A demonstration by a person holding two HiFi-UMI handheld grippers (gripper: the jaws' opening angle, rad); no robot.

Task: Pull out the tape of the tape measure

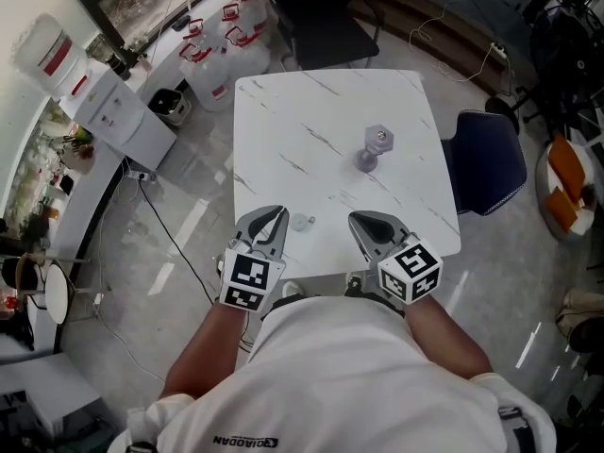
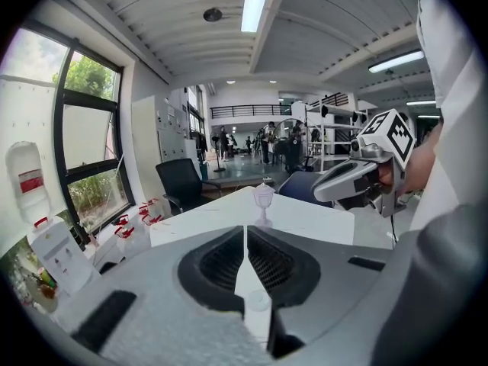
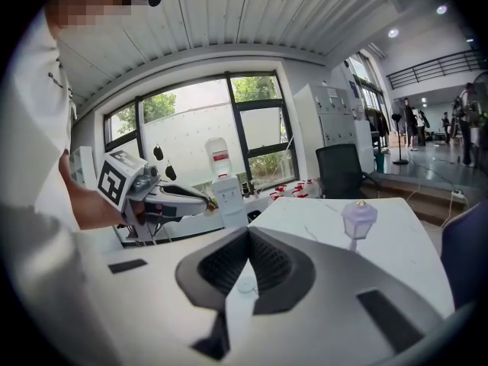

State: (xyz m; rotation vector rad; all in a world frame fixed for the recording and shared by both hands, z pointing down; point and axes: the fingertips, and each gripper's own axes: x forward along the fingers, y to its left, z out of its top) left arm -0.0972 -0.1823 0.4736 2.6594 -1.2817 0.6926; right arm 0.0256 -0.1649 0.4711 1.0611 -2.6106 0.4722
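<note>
A small round pale tape measure (image 1: 302,222) lies on the white marble table (image 1: 321,111) near its front edge, between my two grippers. My left gripper (image 1: 281,211) hovers just left of it, jaws together at the tips with nothing held. My right gripper (image 1: 354,218) is a little to its right, also shut and empty. In the left gripper view the tape measure (image 2: 258,300) shows through the slit below the left gripper (image 2: 244,229), with the right gripper (image 2: 319,194) across. In the right gripper view the tape measure (image 3: 245,284) sits under the right gripper (image 3: 248,229), with the left gripper (image 3: 204,200) opposite.
A small lilac lantern ornament (image 1: 375,147) stands mid-table, right of centre. A black office chair (image 1: 321,17) is at the far edge and a blue chair (image 1: 486,159) at the right. Water jugs (image 1: 212,59), a dispenser (image 1: 118,111) and floor cables (image 1: 179,243) lie to the left.
</note>
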